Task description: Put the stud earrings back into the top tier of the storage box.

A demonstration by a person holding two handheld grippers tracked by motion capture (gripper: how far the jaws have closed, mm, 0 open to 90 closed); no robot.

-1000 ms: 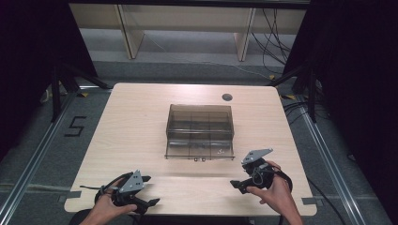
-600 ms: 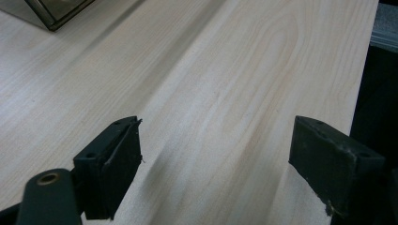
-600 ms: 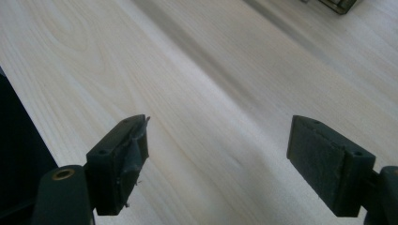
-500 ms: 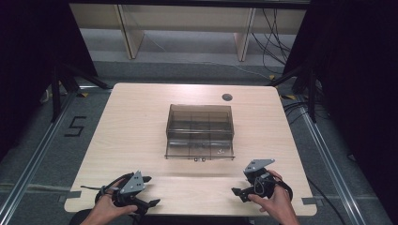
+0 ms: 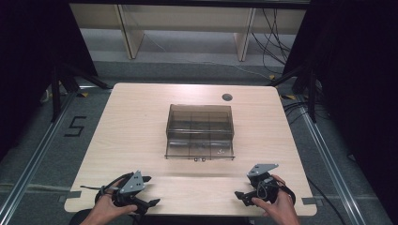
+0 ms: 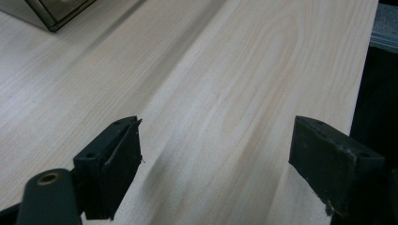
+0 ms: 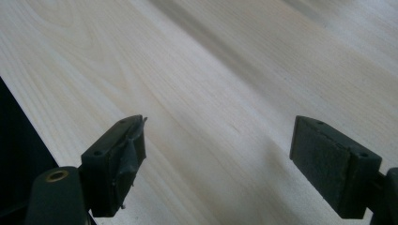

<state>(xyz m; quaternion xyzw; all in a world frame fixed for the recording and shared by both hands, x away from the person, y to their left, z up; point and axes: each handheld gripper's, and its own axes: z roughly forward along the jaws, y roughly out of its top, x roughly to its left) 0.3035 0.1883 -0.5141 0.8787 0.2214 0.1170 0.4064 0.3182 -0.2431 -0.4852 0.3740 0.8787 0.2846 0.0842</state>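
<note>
Room: dark curtains on both sides, grey floor, a pale shelf unit and loose cables behind the bench (image 5: 141, 122).
Bench: light wood, bare apart from the box; a round cable hole (image 5: 227, 97) sits near its far right corner.
Left claw (image 5: 149, 191): rests near the front left edge, jaws apart, nothing between them.
Box (image 5: 200, 131): smoky clear plastic with inner compartments, at the bench's middle, well apart from both claws; its latch faces the person.
Right claw (image 5: 240, 195): low near the front right edge, jaws wide apart after opening over the last moment, nothing between them.
Risk: slick, thin walls may slip from a pinch; a one-sided push could slide or tip the box.
Risk at edge: both claws sit near the front edge, where trailing cables could snag.
In the way: no object lies between claws and box.
</note>
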